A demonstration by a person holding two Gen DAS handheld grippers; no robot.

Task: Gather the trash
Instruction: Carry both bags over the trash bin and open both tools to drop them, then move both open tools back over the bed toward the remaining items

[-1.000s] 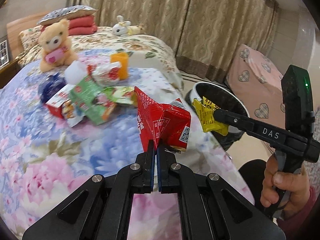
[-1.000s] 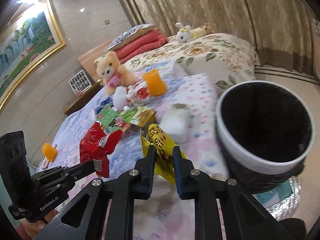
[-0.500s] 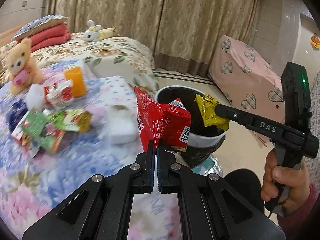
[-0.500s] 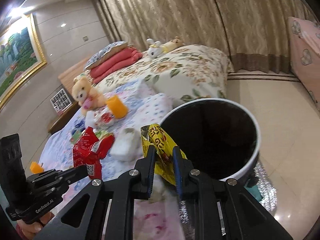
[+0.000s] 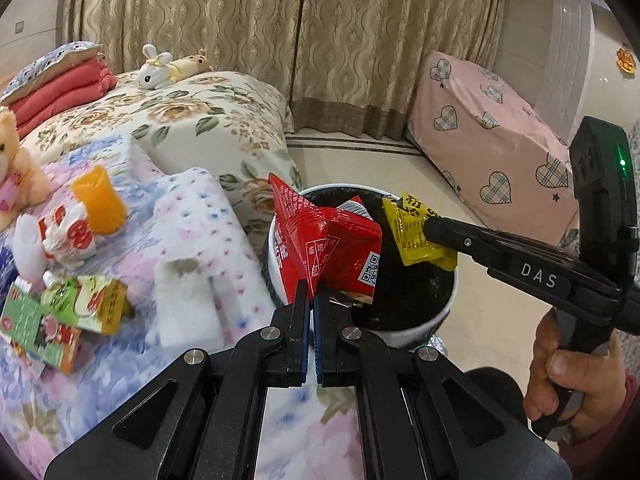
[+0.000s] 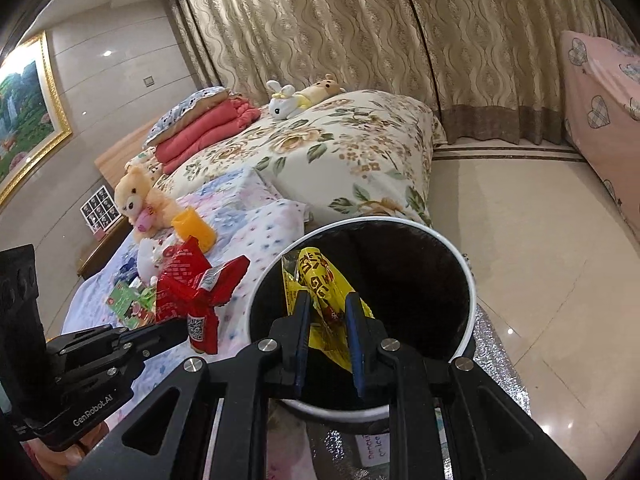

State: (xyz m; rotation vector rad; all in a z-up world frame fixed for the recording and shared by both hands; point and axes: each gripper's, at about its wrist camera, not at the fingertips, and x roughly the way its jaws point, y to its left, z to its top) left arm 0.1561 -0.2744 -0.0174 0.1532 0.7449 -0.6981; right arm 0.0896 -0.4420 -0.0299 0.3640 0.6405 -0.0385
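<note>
**A:** What does the trash look like right now?

**B:** Two wrappers, both crinkled, glossy foil. The red wrapper [image 5: 328, 240] is folded into sharp peaks, with white print and a small square code on one face. The left gripper [image 5: 311, 300] has its tongs pressed tight together on the wrapper's lower edge, holding it up at the near rim of the bin [image 5: 420, 326]. The yellow wrapper [image 6: 320, 284] is flatter, with red and black lettering; the right gripper [image 6: 327, 308] pinches it between blue pads, with a narrow gap filled by the foil, and it hangs over the bin's mouth.

**A:** And the bin itself?

**B:** Round, with a white rim and outside and a dark lining inside. It stands on the pale polished floor [image 6: 540, 240], hard against the corner of the bed [image 5: 120, 380], with something silvery and glittery at its base.

**A:** What else is nearby?

**B:** More litter on the soft floral quilt: green cartons [image 5: 48, 320], an orange cup [image 5: 98, 198], a white crumpled packet. A teddy bear [image 6: 138, 200] sits further back.

**A:** Any room to move?

**B:** The floor is open beyond the bin towards the curtains [image 6: 360, 40]. A hand [image 5: 568, 364] grips the right tool's handle.
</note>
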